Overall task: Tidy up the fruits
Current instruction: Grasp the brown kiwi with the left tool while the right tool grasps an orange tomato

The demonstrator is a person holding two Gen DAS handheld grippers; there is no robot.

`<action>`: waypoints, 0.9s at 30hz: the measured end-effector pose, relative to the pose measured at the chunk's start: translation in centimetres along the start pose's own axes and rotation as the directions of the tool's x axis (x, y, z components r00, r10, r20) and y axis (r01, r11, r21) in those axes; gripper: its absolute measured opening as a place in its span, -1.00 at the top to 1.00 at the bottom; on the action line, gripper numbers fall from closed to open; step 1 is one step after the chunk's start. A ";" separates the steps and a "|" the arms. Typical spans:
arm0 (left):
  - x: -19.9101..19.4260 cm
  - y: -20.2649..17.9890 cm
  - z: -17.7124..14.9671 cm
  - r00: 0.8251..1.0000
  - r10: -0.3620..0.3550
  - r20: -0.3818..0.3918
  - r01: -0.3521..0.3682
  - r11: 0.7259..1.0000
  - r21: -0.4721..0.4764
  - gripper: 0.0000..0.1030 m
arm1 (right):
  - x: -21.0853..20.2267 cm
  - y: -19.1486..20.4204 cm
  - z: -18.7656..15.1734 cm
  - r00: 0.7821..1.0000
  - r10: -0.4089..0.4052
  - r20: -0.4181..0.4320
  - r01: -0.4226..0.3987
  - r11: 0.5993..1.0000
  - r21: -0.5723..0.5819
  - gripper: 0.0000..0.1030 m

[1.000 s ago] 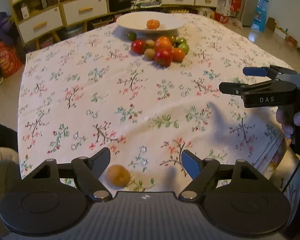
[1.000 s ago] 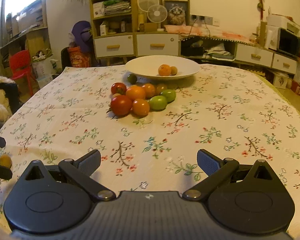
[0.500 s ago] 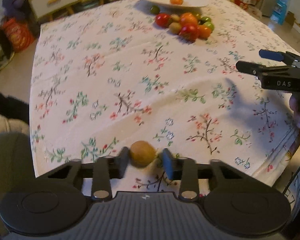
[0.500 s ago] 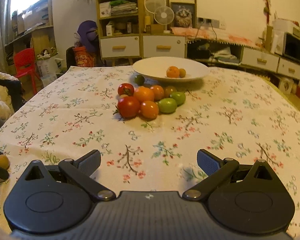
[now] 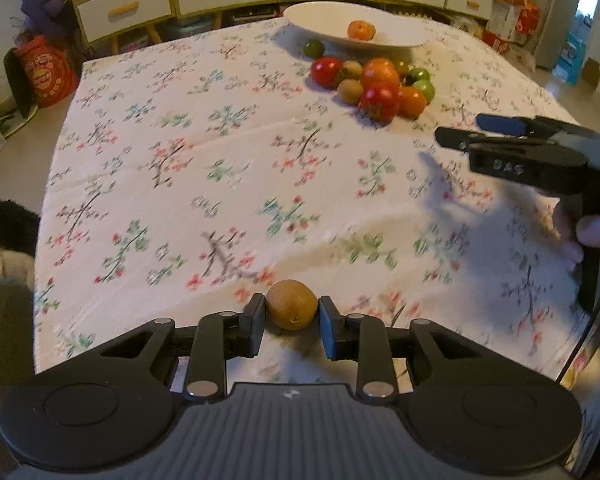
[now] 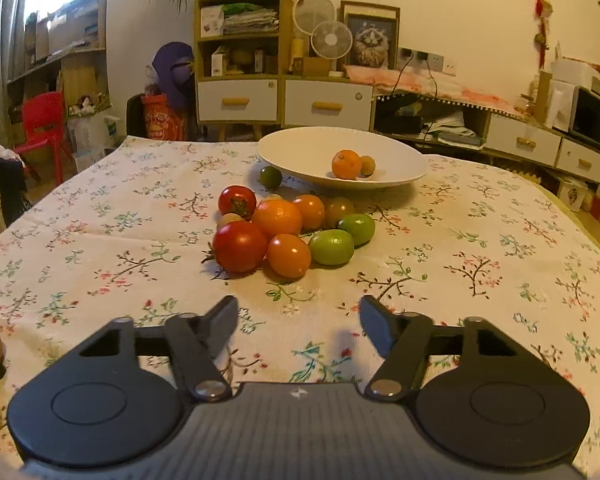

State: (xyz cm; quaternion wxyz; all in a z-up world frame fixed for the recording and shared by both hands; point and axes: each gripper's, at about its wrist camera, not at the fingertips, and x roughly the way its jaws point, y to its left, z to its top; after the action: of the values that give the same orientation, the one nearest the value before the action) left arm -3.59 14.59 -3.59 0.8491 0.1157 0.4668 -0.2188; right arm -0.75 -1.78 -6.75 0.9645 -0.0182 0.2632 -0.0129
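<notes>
I have the left gripper (image 5: 292, 317) clamped on a small brown fruit (image 5: 292, 310) at the near edge of the table (image 5: 180, 200), its jaws pressing on either side of it. From the left wrist view I cannot tell whether the fruit rests on the floral tablecloth (image 5: 228, 152) or hangs just clear of it. The right gripper (image 6: 299, 322) is empty and its jaws are closing on nothing, pointed toward the pile of fruit (image 6: 284, 232) in the middle of the table. The white bowl (image 6: 300, 148) sits beyond the pile toward the far edge, with an orange (image 6: 346, 164) and a small brown fruit (image 6: 367, 165) already inside. One dark green fruit (image 6: 270, 176) lies alone just beside the bowl's left rim.

My worries from here: the fruit in my left jaws is round and smooth, held only at two small contact patches, so a quick swing toward the bowl could squirt it out and send it rolling off the near edge. Squeezing harder might bruise it. The carry passes over or beside the pile, and a low pass could knock those tomatoes and oranges apart. My right gripper sits in that same lane, so the two could collide if I move both together. The cloth is wrinkled, and dragging could bunch it.
</notes>
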 end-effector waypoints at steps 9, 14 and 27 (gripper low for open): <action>1.4 -2.4 2.0 0.999 -0.020 0.041 0.021 0.999 -0.028 0.57 | 1.8 -0.1 1.0 0.998 0.054 -0.042 -0.056 0.997 -0.047 0.22; 2.1 -3.4 3.1 0.998 -0.018 0.063 0.021 0.999 -0.046 0.57 | 2.9 -0.3 1.9 0.995 0.077 -0.059 -0.081 0.995 -0.061 0.34; 3.7 -4.4 5.6 0.995 0.017 0.094 -0.004 0.990 -0.138 0.57 | 4.3 -0.6 3.0 0.984 0.153 -0.096 -0.162 0.983 -0.092 0.43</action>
State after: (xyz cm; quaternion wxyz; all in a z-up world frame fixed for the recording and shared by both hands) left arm 0.19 7.56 -3.64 0.8774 0.0487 0.4392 -0.1866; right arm 4.49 -2.49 -6.28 0.9478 -0.0445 0.3064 0.0759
